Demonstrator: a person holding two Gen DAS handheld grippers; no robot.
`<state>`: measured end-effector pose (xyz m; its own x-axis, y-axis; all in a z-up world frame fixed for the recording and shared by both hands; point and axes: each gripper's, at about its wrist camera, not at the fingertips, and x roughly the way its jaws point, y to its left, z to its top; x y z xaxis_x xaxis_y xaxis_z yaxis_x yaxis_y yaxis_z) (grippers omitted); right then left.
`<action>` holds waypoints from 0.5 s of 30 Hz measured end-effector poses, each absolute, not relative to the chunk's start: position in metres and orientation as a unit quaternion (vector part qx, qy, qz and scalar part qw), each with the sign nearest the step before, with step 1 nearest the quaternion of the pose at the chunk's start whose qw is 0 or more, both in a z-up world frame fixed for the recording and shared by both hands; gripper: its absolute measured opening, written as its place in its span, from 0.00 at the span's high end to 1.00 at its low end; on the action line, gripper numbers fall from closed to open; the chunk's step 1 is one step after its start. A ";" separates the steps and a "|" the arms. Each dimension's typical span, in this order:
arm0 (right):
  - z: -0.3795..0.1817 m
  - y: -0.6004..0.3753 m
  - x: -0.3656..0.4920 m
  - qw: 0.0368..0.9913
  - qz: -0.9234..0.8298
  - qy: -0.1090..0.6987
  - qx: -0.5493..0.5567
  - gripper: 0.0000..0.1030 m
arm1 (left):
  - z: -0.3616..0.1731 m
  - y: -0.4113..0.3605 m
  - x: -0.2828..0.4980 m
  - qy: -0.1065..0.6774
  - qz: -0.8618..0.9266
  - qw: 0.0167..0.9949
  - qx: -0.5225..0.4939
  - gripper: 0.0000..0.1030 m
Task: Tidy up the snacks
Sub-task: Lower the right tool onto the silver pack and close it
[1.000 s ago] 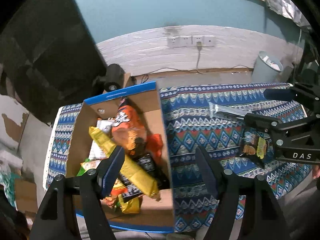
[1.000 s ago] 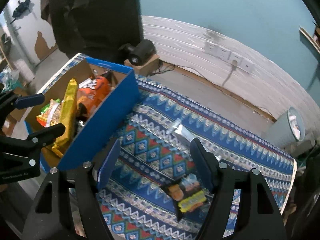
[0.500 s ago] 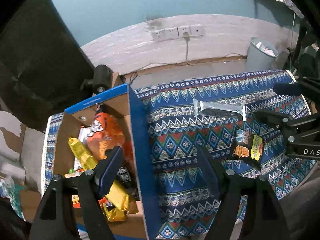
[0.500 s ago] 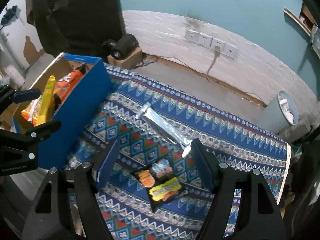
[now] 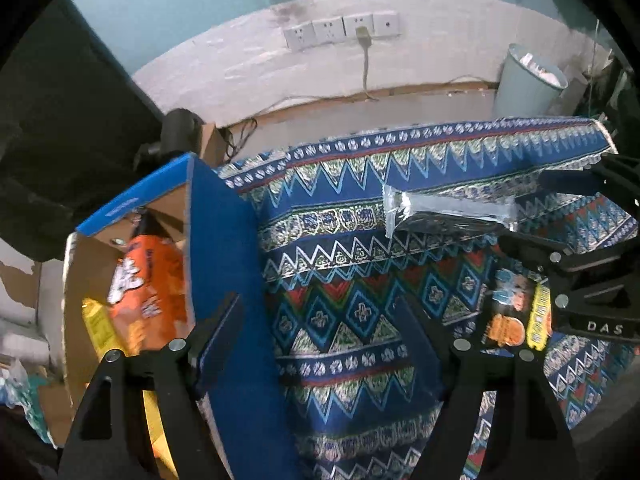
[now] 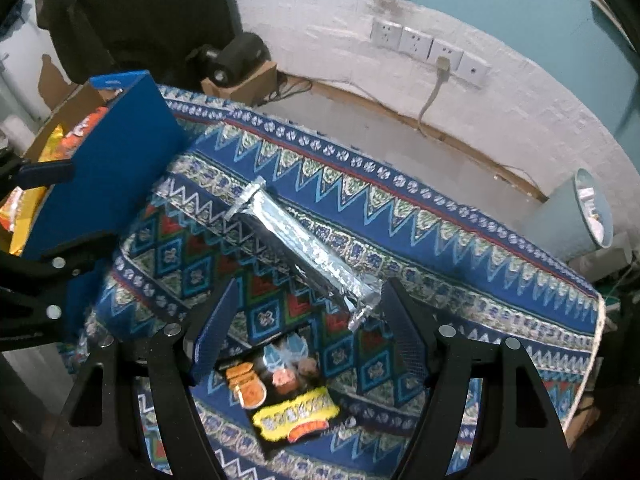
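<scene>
1. The black packet (image 6: 280, 394) and the silver packet (image 6: 304, 250) are lying near the middle of the tablecloth (image 6: 460, 240), just apart.
2. The box (image 5: 224, 280) is sitting at the cloth's left edge, holding the other snacks (image 5: 148, 280).
3. The right gripper (image 6: 308, 336) is hanging wide open and empty over both packets.
4. The left gripper (image 5: 320, 340) is hanging wide open and empty beside the box wall.
5. Risk: closing here is likely to catch both packets, or only the slippery foil end.

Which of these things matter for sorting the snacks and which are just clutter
For the job: blue box, orange bag inside it, silver packet, black snack pack.
Lying about: bin, wall sockets, patterned cloth.
</scene>
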<state>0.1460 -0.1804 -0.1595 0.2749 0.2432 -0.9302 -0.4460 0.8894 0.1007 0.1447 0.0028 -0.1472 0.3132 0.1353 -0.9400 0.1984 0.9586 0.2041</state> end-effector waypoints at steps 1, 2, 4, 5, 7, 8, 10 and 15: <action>-0.164 -0.179 0.148 0.791 0.218 0.564 -0.091 0.28 | -0.152 0.003 0.148 0.589 -0.021 0.796 0.140 0.24; -0.168 -0.179 0.151 0.789 0.219 0.567 -0.092 0.28 | -0.156 0.004 0.152 0.591 -0.023 0.794 0.137 0.24; -0.176 -0.177 0.155 0.789 0.208 0.570 -0.093 0.28 | -0.165 0.003 0.158 0.596 -0.027 0.791 0.137 0.24; -0.181 -0.176 0.158 0.787 0.210 0.573 -0.096 0.28 | -0.169 0.002 0.161 0.598 -0.028 0.789 0.139 0.24; -0.189 -0.173 0.163 0.784 0.210 0.576 -0.100 0.28 | -0.177 0.000 0.166 0.602 -0.030 0.786 0.139 0.24; -0.193 -0.172 0.165 0.782 0.211 0.578 -0.101 0.28 | -0.179 -0.001 0.168 0.604 -0.032 0.784 0.139 0.24; -0.200 -0.170 0.170 0.780 0.212 0.581 -0.101 0.28 | -0.185 -0.005 0.172 0.605 -0.033 0.782 0.149 0.24; -0.215 -0.164 0.178 0.776 0.211 0.586 -0.101 0.28 | -0.192 -0.011 0.180 0.611 -0.043 0.777 0.147 0.24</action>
